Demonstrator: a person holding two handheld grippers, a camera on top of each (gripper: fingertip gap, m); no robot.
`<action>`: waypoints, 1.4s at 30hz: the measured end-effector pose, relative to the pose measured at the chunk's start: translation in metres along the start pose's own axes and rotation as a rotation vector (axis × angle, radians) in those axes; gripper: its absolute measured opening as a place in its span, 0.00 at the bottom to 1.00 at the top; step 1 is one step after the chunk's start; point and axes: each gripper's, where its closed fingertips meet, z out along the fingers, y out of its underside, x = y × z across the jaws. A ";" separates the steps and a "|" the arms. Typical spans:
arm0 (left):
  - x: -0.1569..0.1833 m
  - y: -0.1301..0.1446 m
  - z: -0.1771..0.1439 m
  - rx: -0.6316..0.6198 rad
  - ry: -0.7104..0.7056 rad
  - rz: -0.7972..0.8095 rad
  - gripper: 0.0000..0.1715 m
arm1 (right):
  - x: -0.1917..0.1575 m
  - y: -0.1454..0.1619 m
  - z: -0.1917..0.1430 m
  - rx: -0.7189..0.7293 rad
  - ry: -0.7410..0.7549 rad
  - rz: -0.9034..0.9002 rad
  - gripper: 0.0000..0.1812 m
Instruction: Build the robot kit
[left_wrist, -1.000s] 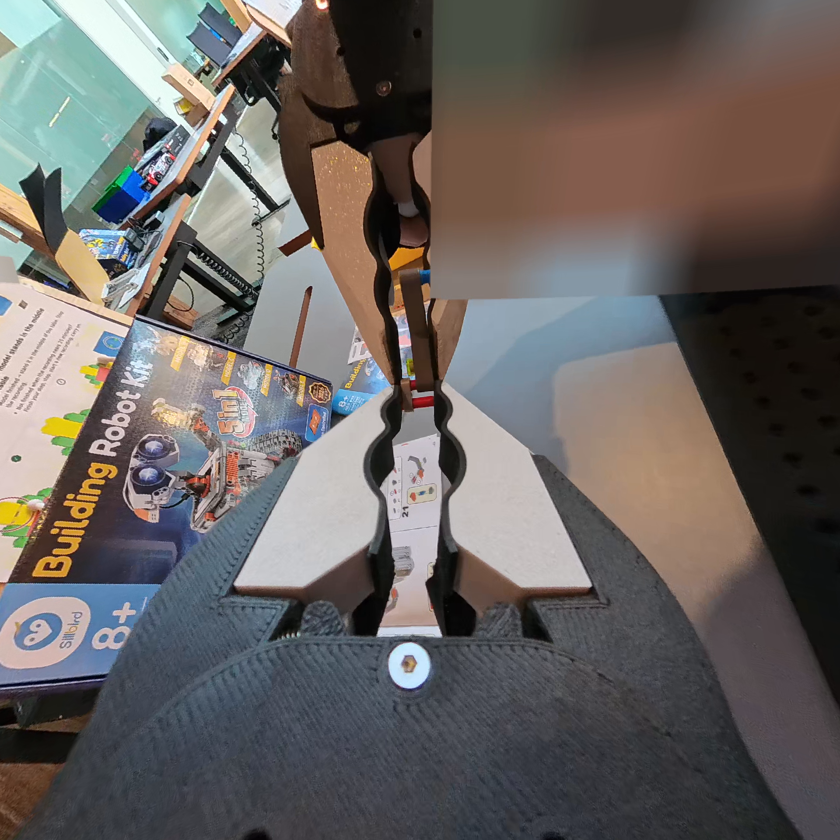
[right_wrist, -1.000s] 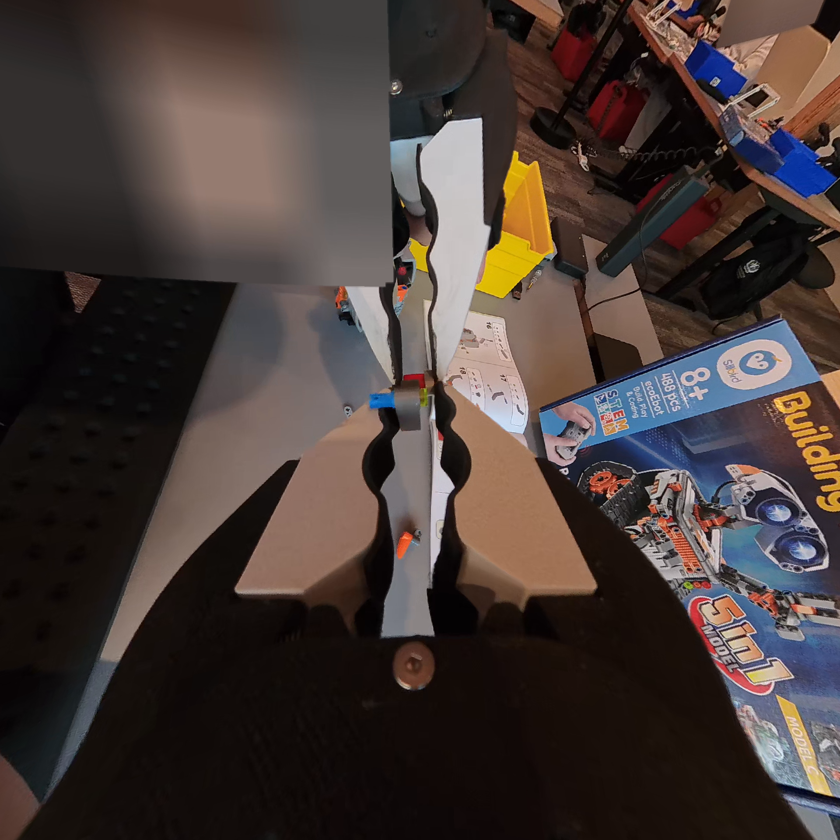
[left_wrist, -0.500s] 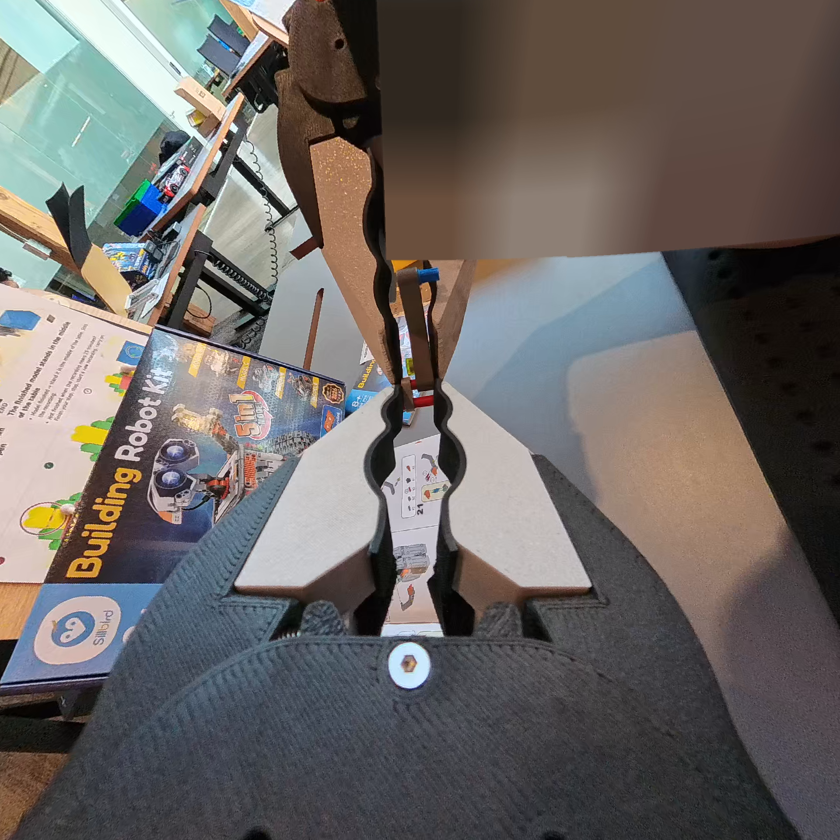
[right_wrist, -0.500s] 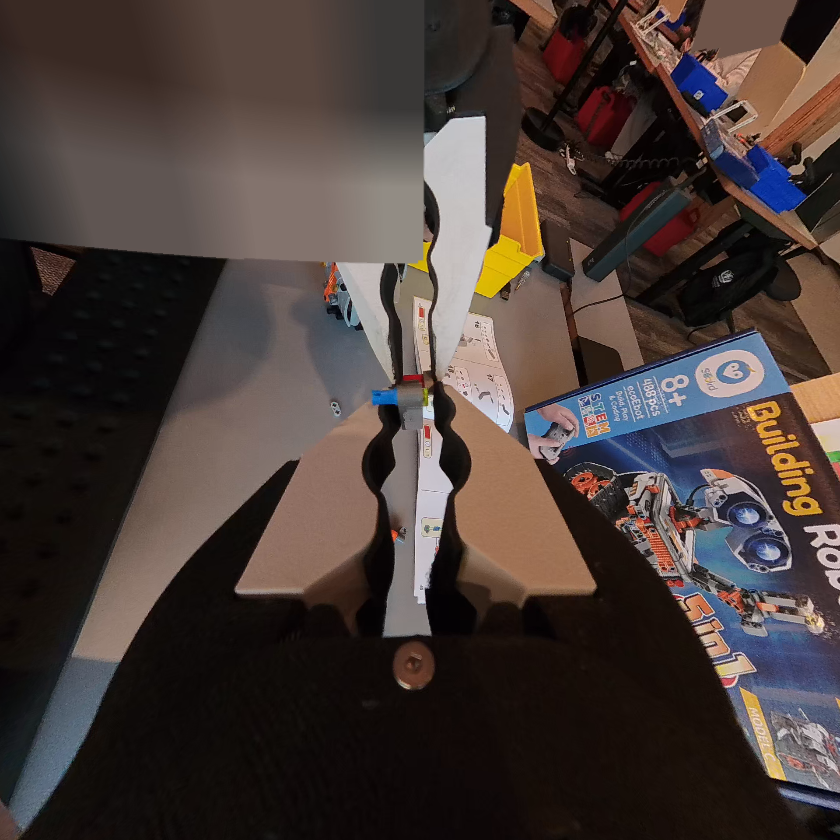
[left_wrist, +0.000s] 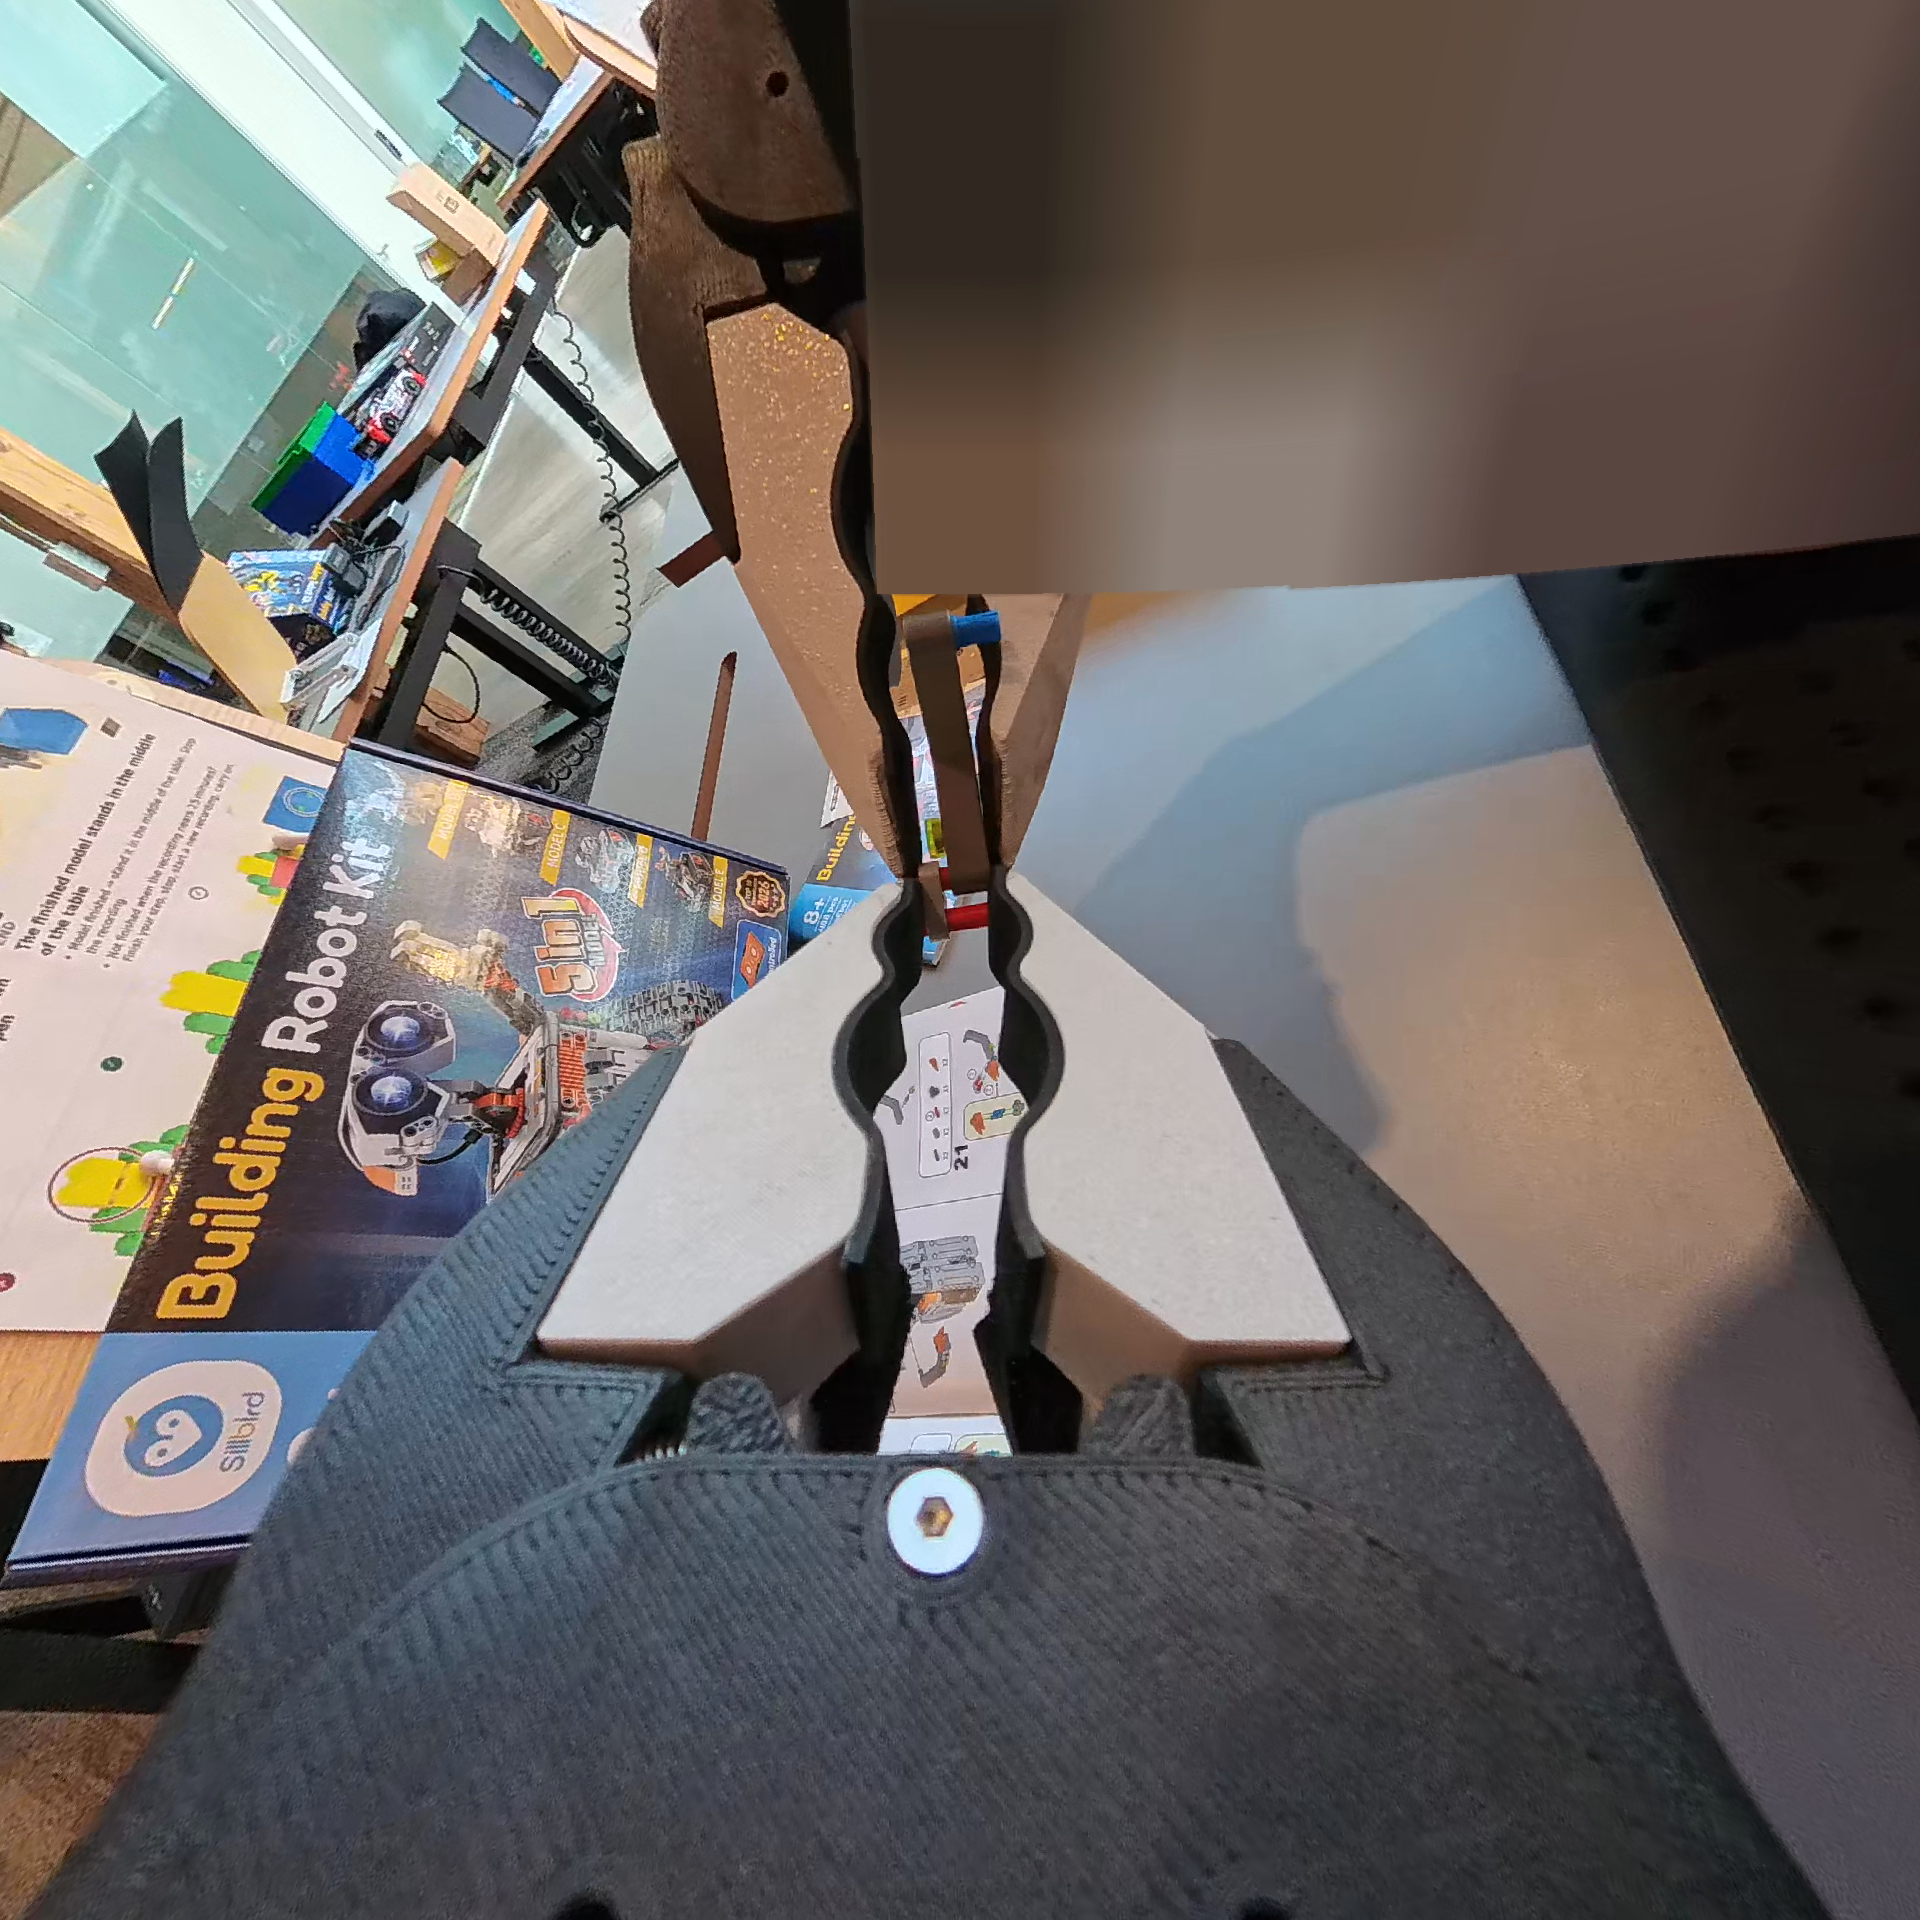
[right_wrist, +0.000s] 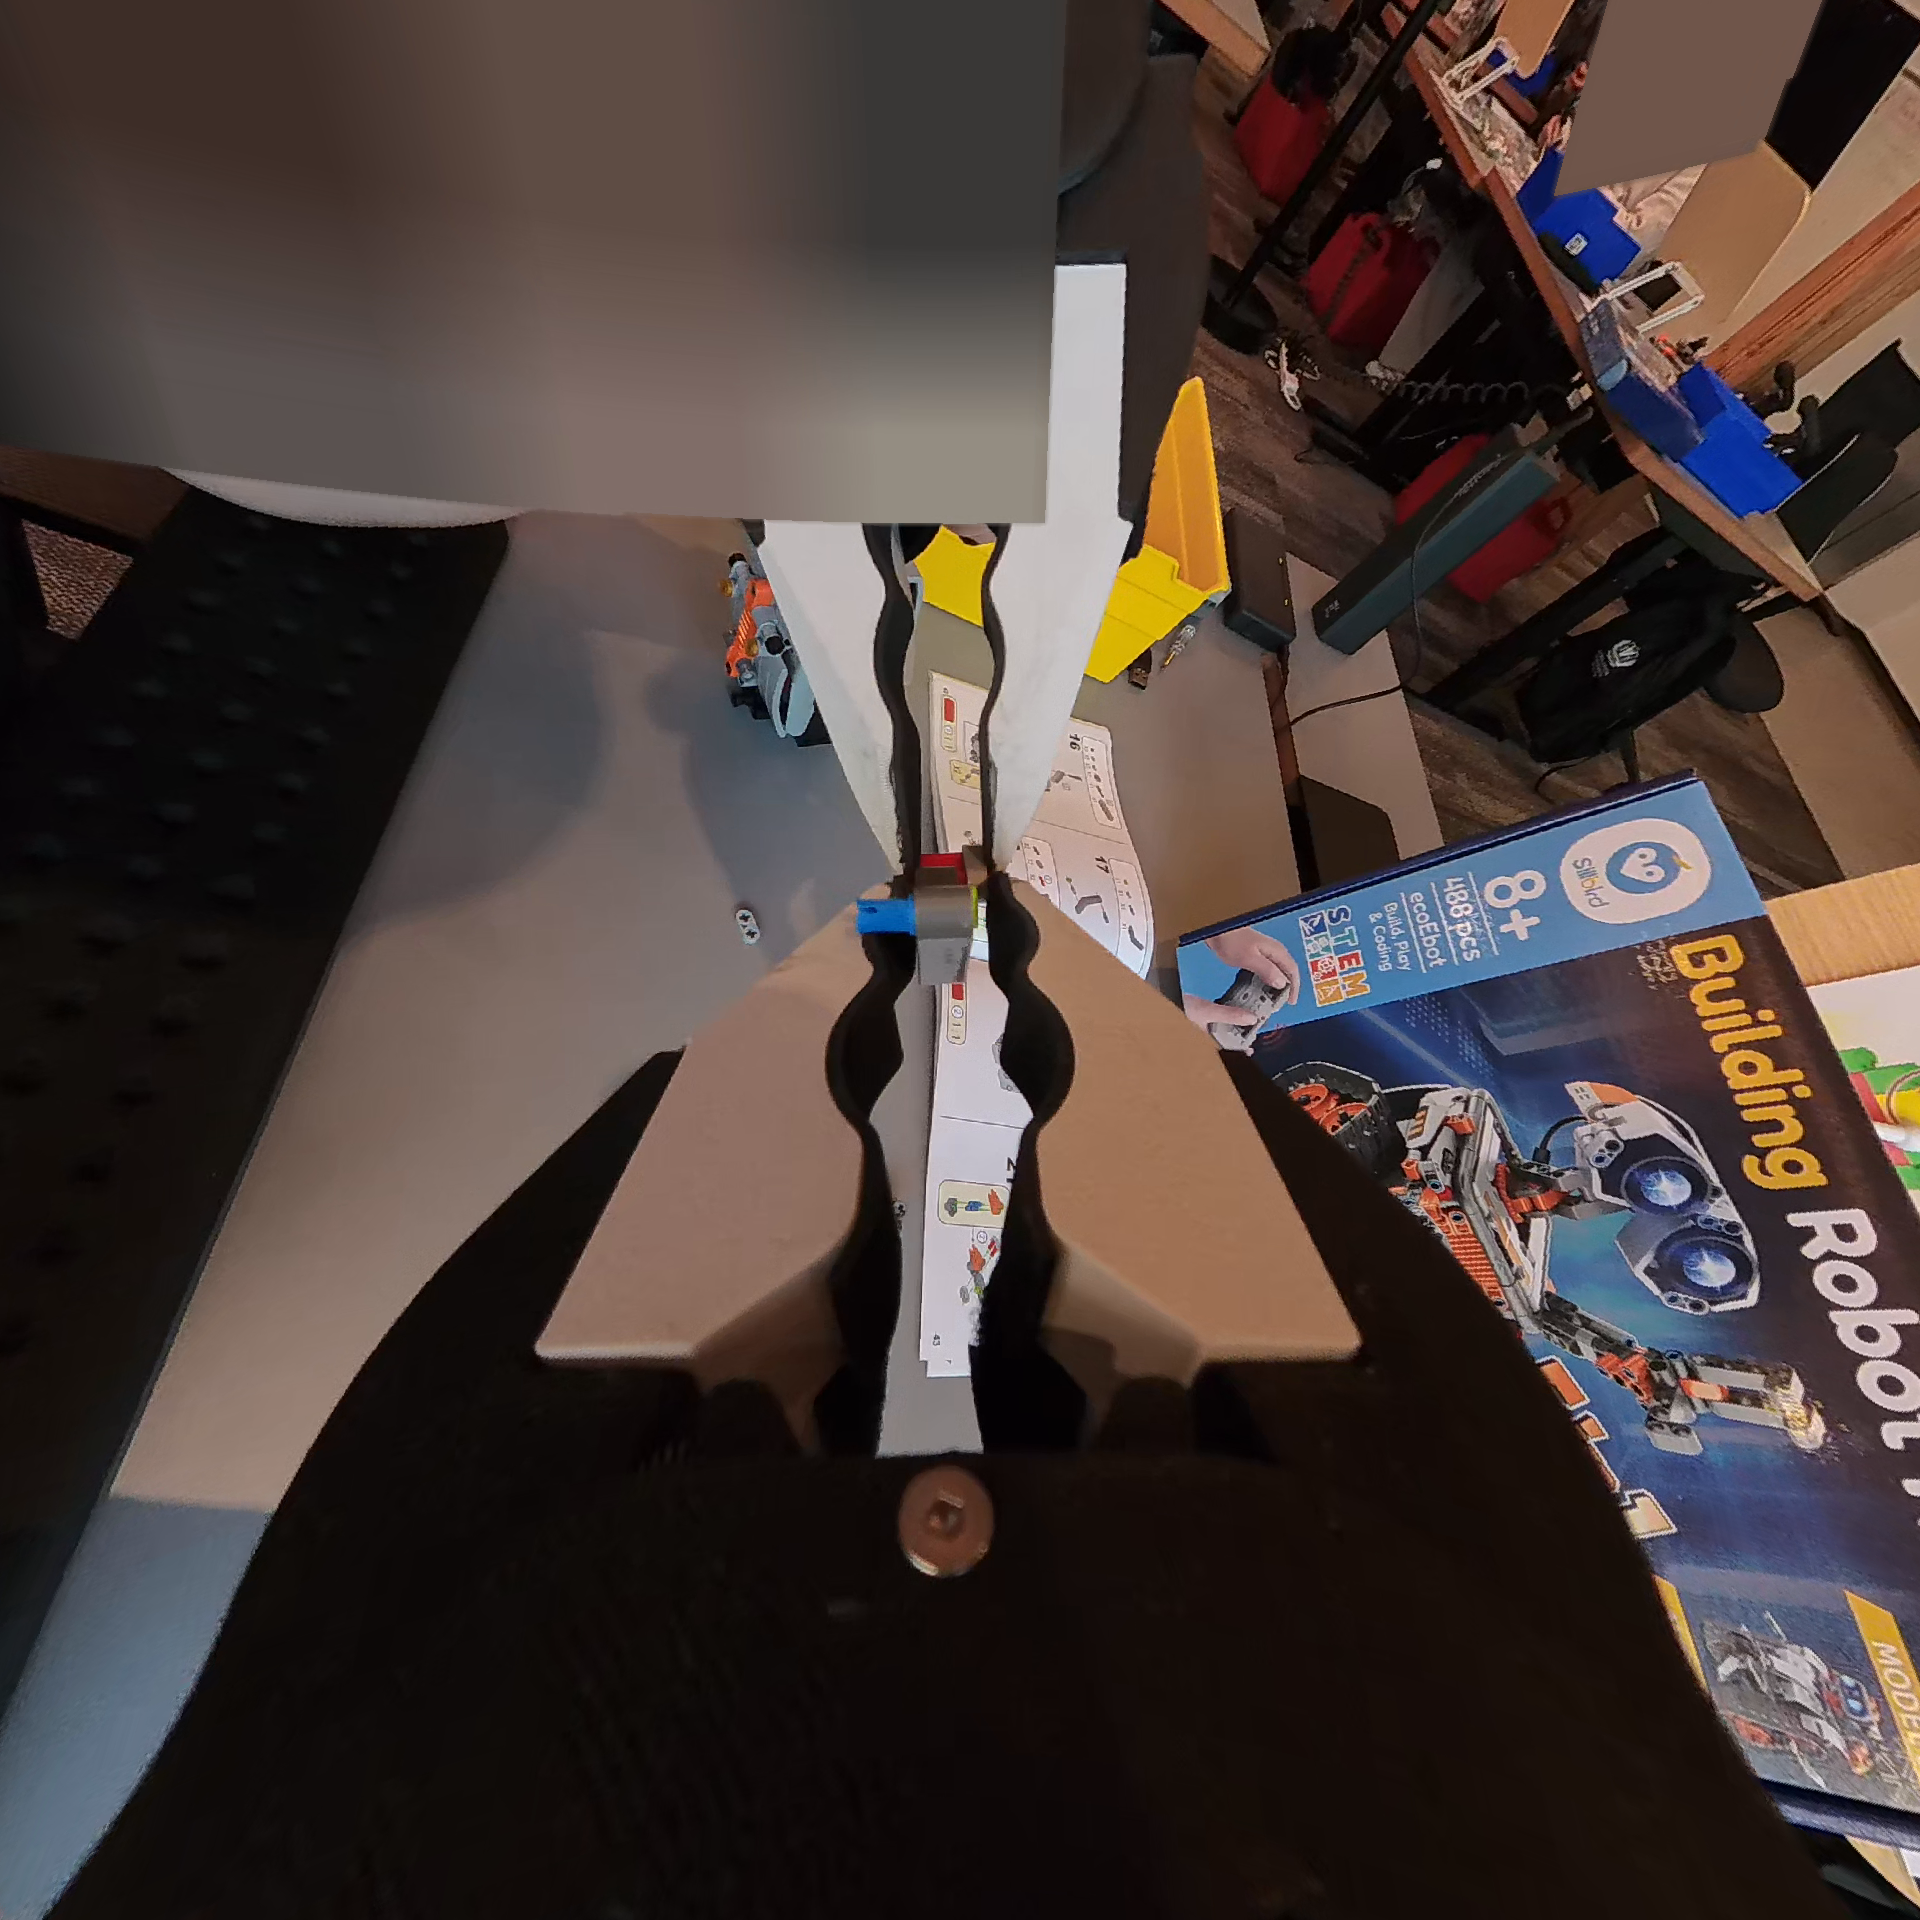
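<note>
Both grippers meet tip to tip in the air above the grey table (right_wrist: 520, 1039). My right gripper (right_wrist: 940, 914) is shut on a grey beam (right_wrist: 943, 935) that carries a blue pin (right_wrist: 881, 921). In the left wrist view the beam (left_wrist: 951, 748) runs up between the right gripper's fingers, with the blue pin (left_wrist: 977, 629) at its far end. My left gripper (left_wrist: 951, 904) is shut on a small piece with a red pin (left_wrist: 966, 916), pressed against the beam's end. The red pin (right_wrist: 940, 860) also shows in the right wrist view.
A blue robot kit box (left_wrist: 416, 1039) lies beside the table and also shows in the right wrist view (right_wrist: 1558, 1143). An open instruction booklet (right_wrist: 1081, 831) lies under the grippers. A yellow bin (right_wrist: 1164, 582), a small orange-grey model (right_wrist: 764, 665), a loose grey part (right_wrist: 746, 921) and a black perforated mat (right_wrist: 208, 831) are around. The grippers are tip to tip, or close to it.
Both grippers have stayed shut and tip to tip and have risen a little together. The table, booklet and box look smaller and have slid in both views.
</note>
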 end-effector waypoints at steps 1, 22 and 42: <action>-0.001 0.000 0.000 -0.002 -0.004 0.001 0.06 | 0.001 0.000 0.000 0.001 0.007 -0.004 0.08; 0.000 -0.004 -0.004 0.013 0.002 0.011 0.05 | -0.001 -0.004 -0.002 0.032 0.004 -0.034 0.08; -0.050 -0.033 -0.047 0.401 0.076 -0.657 0.09 | 0.027 -0.036 -0.033 0.218 0.239 -0.143 0.07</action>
